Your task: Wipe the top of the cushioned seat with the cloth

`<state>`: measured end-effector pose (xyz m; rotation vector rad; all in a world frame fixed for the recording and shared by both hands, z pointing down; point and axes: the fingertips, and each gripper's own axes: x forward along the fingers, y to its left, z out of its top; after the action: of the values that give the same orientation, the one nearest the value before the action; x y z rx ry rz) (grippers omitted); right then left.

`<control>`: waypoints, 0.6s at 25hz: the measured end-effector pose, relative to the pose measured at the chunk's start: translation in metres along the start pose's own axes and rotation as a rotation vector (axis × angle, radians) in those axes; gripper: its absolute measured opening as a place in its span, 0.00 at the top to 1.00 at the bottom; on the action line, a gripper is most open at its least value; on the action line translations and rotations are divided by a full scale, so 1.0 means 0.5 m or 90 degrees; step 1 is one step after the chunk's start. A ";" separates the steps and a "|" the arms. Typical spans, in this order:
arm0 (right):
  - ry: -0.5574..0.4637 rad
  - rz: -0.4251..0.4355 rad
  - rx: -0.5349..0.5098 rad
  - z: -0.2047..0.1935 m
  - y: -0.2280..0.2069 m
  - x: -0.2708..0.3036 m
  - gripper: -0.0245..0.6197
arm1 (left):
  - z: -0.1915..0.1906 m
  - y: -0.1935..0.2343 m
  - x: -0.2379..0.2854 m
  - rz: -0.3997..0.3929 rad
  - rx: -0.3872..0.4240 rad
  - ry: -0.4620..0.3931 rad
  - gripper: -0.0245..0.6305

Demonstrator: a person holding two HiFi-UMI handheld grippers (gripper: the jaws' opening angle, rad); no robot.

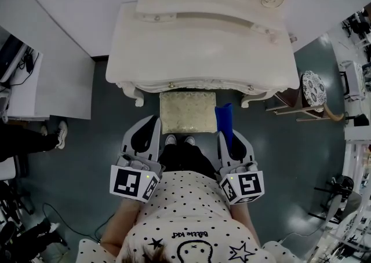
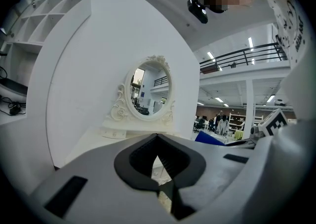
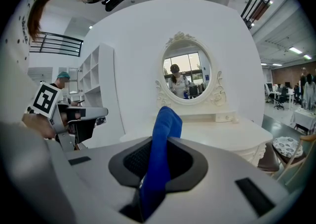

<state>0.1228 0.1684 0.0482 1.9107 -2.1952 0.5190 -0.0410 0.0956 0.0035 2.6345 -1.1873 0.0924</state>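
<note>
- Two tongs hang over the floor [image 1: 87, 157] on our side of the vanity [image 1: 203, 47], one at each near corner of the seat.
- Our left tongs [image 1: 152, 121] are closed on nothing. In the left gripper view the pads meet at the tips, and only a sliver of pale, textured surface shows through the hollow between them. They sit near the seat's near left corner, apart from it.
- Between the tongs, the cushioned seat [image 1: 187, 112] stands on the floor against the vanity's front edge, between the two front legs. Its pale patterned top is bare, and our shoes are just at its near edge.
- We judge that the padded top will give under pressure and that its textured cover may drag at fabric. Long flat strokes should suit it better than hard scrubbing.
- The seat may also scoot on the smooth floor, so the free left tongs could steady an edge.
- Further right, the blue cloth [image 1: 224, 118] is pinched in our right tongs [image 1: 229, 137]. Its free end reaches past the tips just beside the seat's right edge and is not on the top.
- In the right gripper view the cloth rises from between the pads and flops over at its tip.
- We take the cloth to be light, soft and limp, so a moderate pinch is enough. The hold looks low on it, which leaves a flap to lay flat on the cushion.
</note>
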 end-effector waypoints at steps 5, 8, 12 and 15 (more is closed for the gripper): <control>-0.003 0.003 0.001 0.004 -0.011 0.007 0.86 | 0.006 -0.004 0.010 0.003 0.000 -0.009 0.97; -0.004 0.009 0.001 0.008 -0.009 0.013 0.86 | 0.008 0.000 0.008 0.008 0.001 -0.011 0.97; -0.004 0.013 0.003 0.010 -0.003 0.020 0.86 | 0.009 0.009 0.003 0.011 0.001 -0.012 0.97; -0.004 0.014 0.002 0.011 -0.001 0.021 0.86 | 0.008 0.015 0.005 0.012 0.000 -0.008 0.97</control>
<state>0.1223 0.1566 0.0468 1.8951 -2.2221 0.5220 -0.0450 0.0882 0.0015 2.6282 -1.2162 0.0797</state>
